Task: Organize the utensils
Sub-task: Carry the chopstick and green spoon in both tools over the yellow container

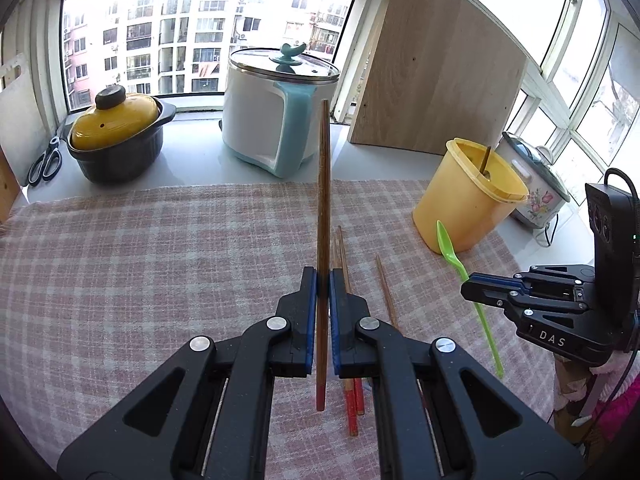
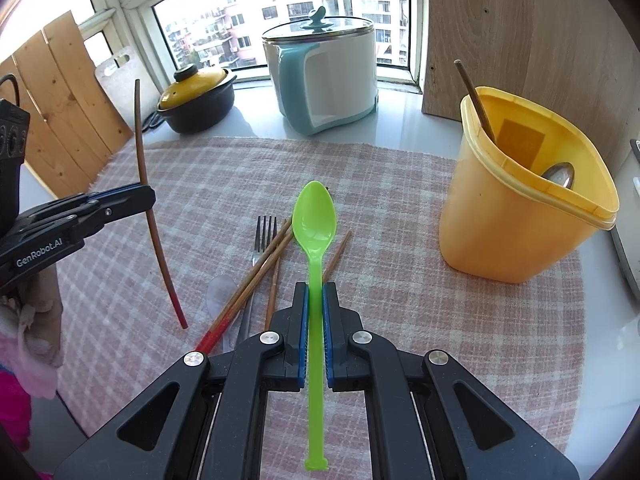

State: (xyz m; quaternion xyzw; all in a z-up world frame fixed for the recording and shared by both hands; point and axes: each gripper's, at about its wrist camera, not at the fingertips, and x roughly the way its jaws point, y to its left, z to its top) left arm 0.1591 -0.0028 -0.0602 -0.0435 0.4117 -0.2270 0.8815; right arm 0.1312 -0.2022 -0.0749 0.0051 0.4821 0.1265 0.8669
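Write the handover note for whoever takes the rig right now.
Left hand-held gripper: shut on a red-tipped chopstick, held above the cloth.
Right hand-held gripper: shut on the green spoon.
Done: one chopstick and a metal spoon stand in the yellow bin.
Left: drop both held pieces in the bin, then the loose chopsticks, fork and clear spoon on the checked cloth.

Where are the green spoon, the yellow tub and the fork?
green spoon (image 2: 315, 220): right wrist view, on the bowl.
yellow tub (image 2: 504, 224): right wrist view, on the outer front wall.
fork (image 2: 266, 227): right wrist view, on the tines.
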